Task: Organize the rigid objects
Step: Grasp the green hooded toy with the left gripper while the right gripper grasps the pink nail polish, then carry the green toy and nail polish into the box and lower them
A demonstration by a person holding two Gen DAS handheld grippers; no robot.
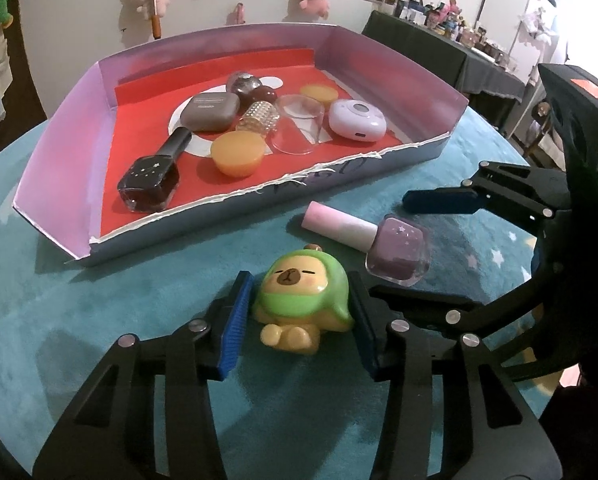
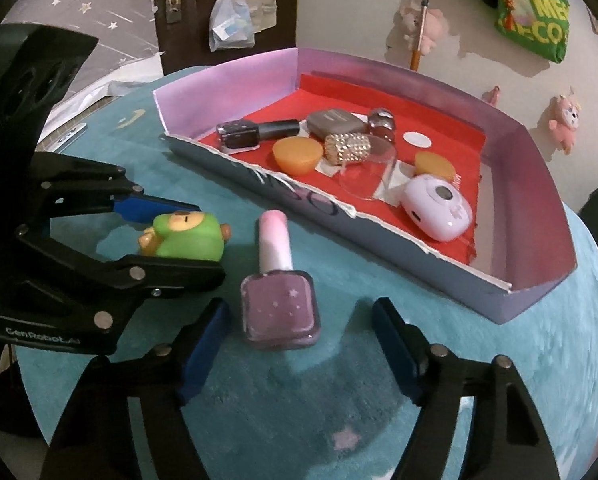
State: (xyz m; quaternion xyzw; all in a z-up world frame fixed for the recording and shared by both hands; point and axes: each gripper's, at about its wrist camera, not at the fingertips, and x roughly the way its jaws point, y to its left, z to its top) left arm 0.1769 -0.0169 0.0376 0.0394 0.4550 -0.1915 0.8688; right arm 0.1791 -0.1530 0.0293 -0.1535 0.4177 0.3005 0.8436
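Observation:
A green-hooded capybara figurine (image 1: 303,300) lies on the teal cloth between the open fingers of my left gripper (image 1: 299,320); small gaps show on both sides. It also shows in the right wrist view (image 2: 183,240), inside the left gripper (image 2: 203,240). A purple nail polish bottle with a pink cap (image 2: 277,296) lies just ahead of my open, empty right gripper (image 2: 301,354); it shows in the left wrist view (image 1: 379,246) between the right gripper's (image 1: 395,244) fingers. The red-lined box (image 1: 59,216) holds several items.
In the box (image 2: 519,296): a dark nail polish bottle (image 1: 155,176), orange caps (image 1: 237,154), a clear cup (image 1: 297,128), a white round device (image 1: 357,120), a grey case (image 1: 209,112), a studded gold piece (image 1: 257,118). The table edge curves nearby.

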